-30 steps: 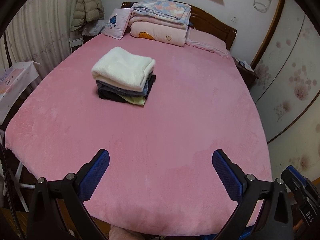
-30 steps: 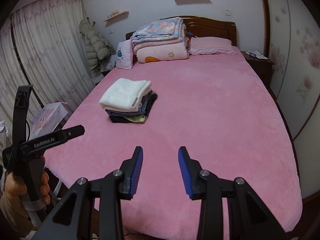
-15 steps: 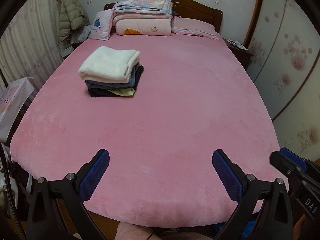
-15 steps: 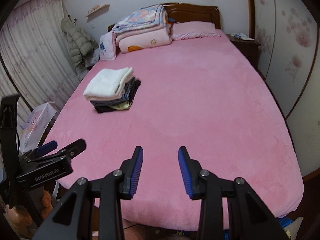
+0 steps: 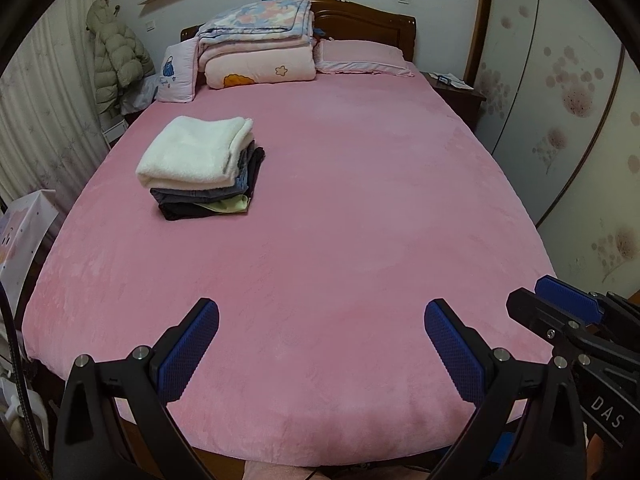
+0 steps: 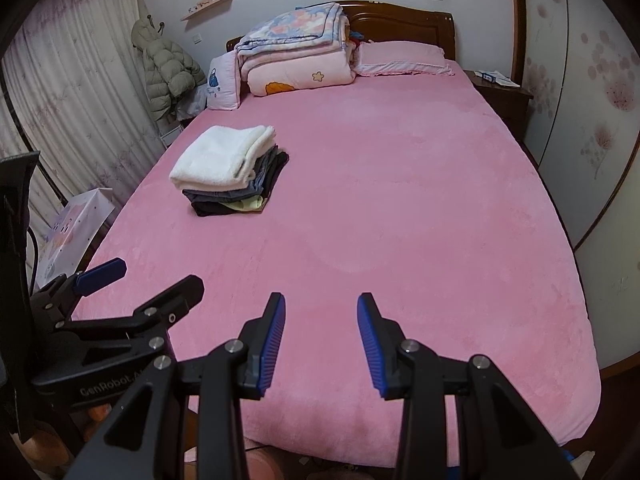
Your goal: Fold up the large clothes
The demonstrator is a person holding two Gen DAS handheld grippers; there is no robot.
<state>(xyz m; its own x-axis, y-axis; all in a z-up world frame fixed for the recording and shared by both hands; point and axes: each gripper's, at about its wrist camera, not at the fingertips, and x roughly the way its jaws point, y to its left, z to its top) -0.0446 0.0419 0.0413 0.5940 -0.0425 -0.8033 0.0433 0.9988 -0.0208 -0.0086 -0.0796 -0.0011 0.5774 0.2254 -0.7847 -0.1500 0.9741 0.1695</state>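
Stack: folded clothes (image 5: pixel 202 172) are piled near the left edge of the pink bed (image 5: pixel 360 208), a white fleecy piece on top, denim and dark layers beneath.
Handling: judged soft, light and limp; best taken at hems or corners.
Left gripper (image 5: pixel 322 344): spread wide, nothing held.
Right gripper (image 6: pixel 321 334): partly parted, nothing held.
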